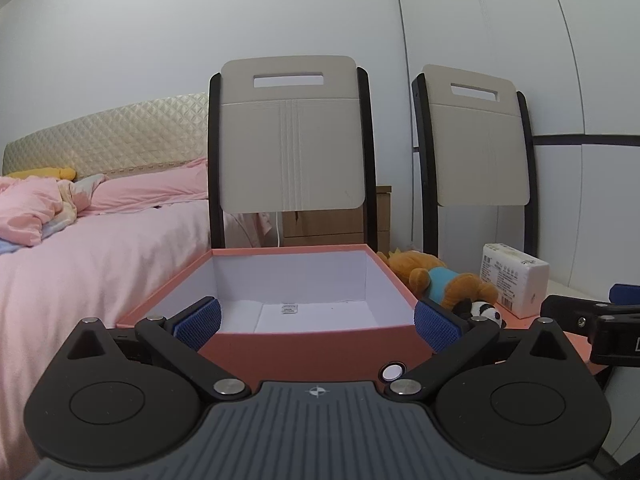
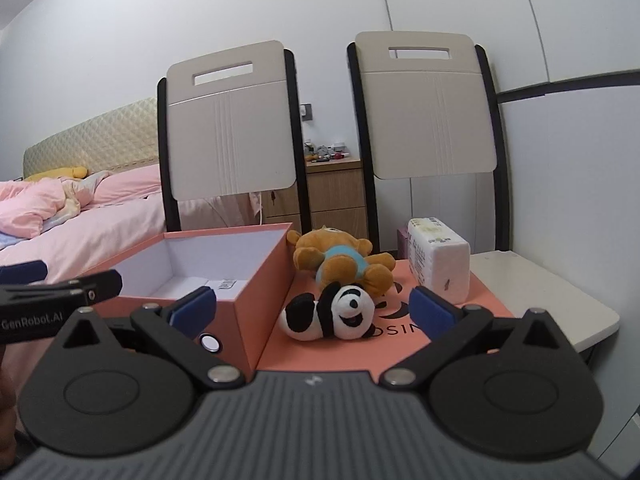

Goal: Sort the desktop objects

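Observation:
An open pink box [image 1: 304,346] with a white inside holds only a small white packet [image 1: 290,308]. My left gripper [image 1: 317,322] is open and empty, its blue pads astride the box's near wall. In the right wrist view the box [image 2: 256,280] stands left of a panda plush [image 2: 332,314], a brown bear plush in a blue shirt [image 2: 340,266] and a white tissue pack [image 2: 438,262], all lying on the pink lid [image 2: 400,344]. My right gripper [image 2: 312,312] is open and empty, just in front of the panda.
Two chairs [image 2: 228,132] [image 2: 430,104] stand behind the small white table [image 2: 560,300]. A bed with pink bedding [image 1: 80,260] lies to the left. A wooden nightstand [image 2: 332,192] with small items stands between the chairs. The table's right edge is close.

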